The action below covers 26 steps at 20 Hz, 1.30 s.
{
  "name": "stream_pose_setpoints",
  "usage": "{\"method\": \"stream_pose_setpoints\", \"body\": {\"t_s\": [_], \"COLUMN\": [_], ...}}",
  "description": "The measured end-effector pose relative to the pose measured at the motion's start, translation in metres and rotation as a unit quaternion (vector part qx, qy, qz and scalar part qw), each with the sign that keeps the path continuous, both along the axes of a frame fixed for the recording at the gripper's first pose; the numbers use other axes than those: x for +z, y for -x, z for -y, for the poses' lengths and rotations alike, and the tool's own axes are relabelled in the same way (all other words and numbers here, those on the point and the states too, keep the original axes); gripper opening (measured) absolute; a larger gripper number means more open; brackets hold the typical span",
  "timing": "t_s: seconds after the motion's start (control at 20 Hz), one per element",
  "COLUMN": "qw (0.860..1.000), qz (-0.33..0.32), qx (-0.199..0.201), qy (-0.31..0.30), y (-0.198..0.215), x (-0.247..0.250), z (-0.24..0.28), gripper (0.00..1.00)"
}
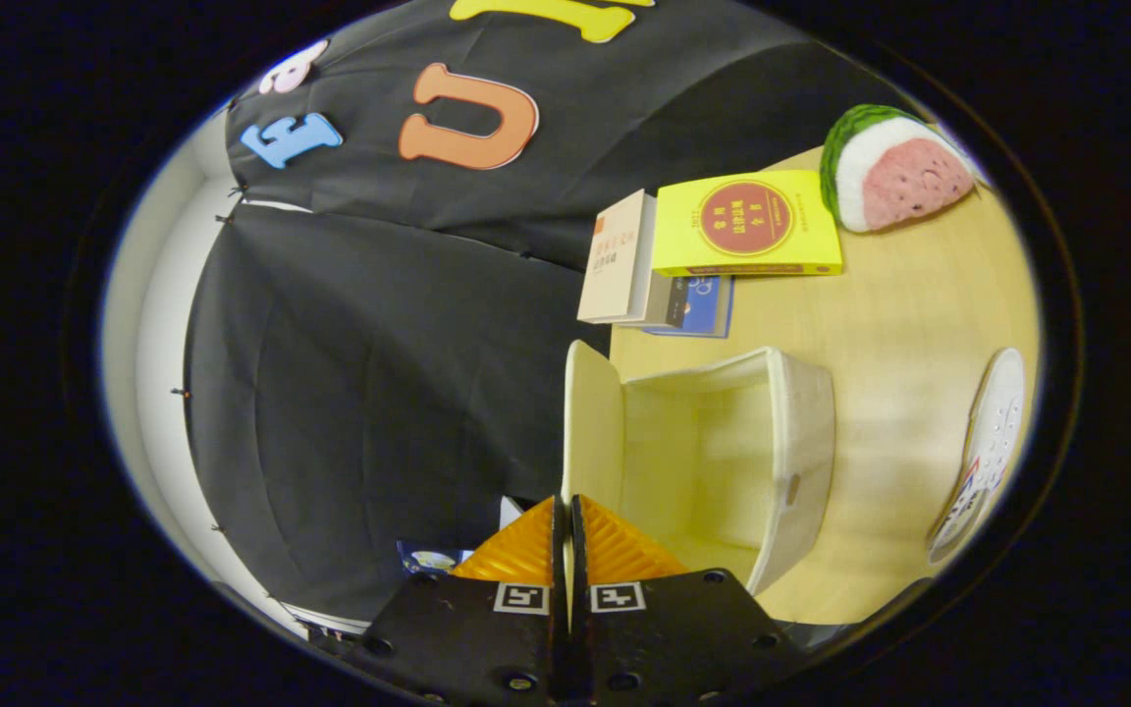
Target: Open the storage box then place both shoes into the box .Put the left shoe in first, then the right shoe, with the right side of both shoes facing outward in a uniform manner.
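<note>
a black cloth wall (369, 393) hangs behind a pale wooden table (899, 324); a white surface (148, 344), perhaps another wall, shows beside it.

Pale wooden desk (909, 324) carries: open cream fabric storage box (801, 442), book stack with yellow top book (747, 224), plush watermelon slice (894, 169), white shoe (988, 452).

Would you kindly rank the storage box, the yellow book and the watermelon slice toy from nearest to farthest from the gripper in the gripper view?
From the gripper, fingers nearly closed on the box lid's edge:
1. Storage box, open, just ahead of the fingers.
2. Yellow book, beyond the box on the table.
3. Watermelon slice toy, farthest, past the book.
</note>
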<state>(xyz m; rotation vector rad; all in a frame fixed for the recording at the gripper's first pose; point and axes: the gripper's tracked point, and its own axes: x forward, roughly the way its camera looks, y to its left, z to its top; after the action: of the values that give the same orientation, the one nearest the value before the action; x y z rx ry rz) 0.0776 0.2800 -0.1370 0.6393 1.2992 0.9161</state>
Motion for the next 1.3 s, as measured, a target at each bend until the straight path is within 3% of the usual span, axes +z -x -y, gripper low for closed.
{"method": "stream_pose_setpoints", "body": {"t_s": [0.25,0.3,0.35,0.6,0.7,1.05,1.3], "qw": [1.0,0.999,0.999,0.998,0.997,0.993,0.991], "qz": [0.008,0.013,0.017,-0.001,-0.005,0.019,0.01], "qx": [0.02,0.029,0.037,0.059,0.073,0.115,0.132], "qy": [-0.006,-0.003,-0.002,0.009,0.018,0.003,-0.01], "y": [0.018,0.022,0.026,0.047,0.054,0.072,0.085], "x": [0.032,0.034,0.038,0.037,0.031,0.038,0.038], "z": [-0.05,-0.061,-0.07,-0.117,-0.124,-0.134,-0.15], "gripper": [0.03,0.13,0.12,0.58,0.58,0.93,0.93]}}
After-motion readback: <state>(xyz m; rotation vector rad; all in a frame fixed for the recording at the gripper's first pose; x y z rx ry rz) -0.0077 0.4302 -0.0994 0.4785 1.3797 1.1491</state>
